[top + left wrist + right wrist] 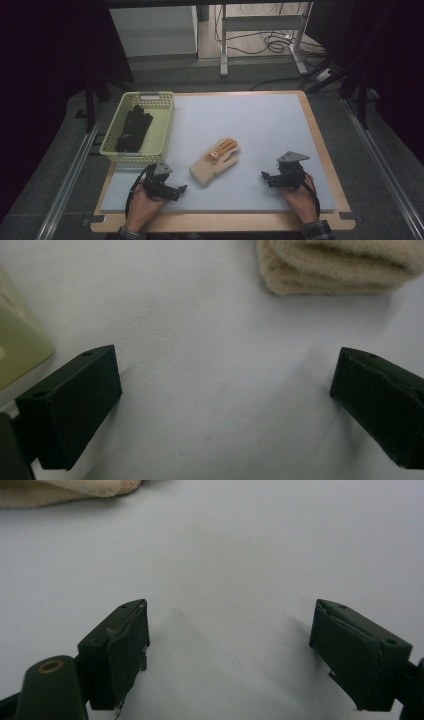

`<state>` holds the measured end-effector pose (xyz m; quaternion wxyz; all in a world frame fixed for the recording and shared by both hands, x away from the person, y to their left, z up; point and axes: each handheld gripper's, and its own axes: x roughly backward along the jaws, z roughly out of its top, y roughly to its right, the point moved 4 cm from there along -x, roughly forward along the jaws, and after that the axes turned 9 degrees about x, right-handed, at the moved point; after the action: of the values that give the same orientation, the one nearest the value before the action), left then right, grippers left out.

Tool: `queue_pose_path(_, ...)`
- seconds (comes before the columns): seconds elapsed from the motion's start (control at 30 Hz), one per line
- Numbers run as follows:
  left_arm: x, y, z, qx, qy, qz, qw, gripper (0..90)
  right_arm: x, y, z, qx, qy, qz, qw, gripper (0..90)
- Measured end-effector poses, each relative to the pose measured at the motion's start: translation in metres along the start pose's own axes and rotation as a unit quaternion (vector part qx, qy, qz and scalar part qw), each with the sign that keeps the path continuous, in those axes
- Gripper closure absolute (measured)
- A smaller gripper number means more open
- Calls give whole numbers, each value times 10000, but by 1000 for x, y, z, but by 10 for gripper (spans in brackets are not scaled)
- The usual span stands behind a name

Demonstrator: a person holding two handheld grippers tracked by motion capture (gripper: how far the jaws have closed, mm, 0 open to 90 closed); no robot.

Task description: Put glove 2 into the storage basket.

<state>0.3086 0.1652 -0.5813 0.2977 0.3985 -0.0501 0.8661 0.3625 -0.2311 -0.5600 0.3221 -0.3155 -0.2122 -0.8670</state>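
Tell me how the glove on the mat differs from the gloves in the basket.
The cream glove is pale with orange on its fingers; the black gloves are dark all over. The cream glove lies flat and spread out on the blue mat; the black gloves sit bunched inside the yellow basket. The cream glove lies between the two grippers; the black gloves are farther back, at the left. Neither is held.

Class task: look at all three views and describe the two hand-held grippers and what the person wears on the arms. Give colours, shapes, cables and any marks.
Both the left gripper and the right gripper are black, each with two blocky jaws showing small screw holes. A grey three-cornered plate tops each, and a black cable loops from the body. Checked sleeve cuffs show at the wrists.
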Motion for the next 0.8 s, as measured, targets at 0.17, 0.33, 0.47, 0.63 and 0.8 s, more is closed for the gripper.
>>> queue_pose_path(0.17,-1,2,3,83,-60,19,9999,0,0,0,0,-3,-2,-7,10000,157)
queue_pose_path(0.33,-1,10,11,59,-110,-258,9996,0,0,0,0,-1,-1,-9,10000,157)
queue_pose_path(0.47,-4,20,25,-158,-195,-291,9993,0,0,0,0,3,-4,-10,10000,157)
queue_pose_path(0.63,-8,31,47,-318,-269,-392,9984,0,0,0,0,0,-1,-10,10000,157)
queue_pose_path(0.8,-15,35,67,-347,-356,-442,9978,0,0,0,0,0,0,-8,10000,157)
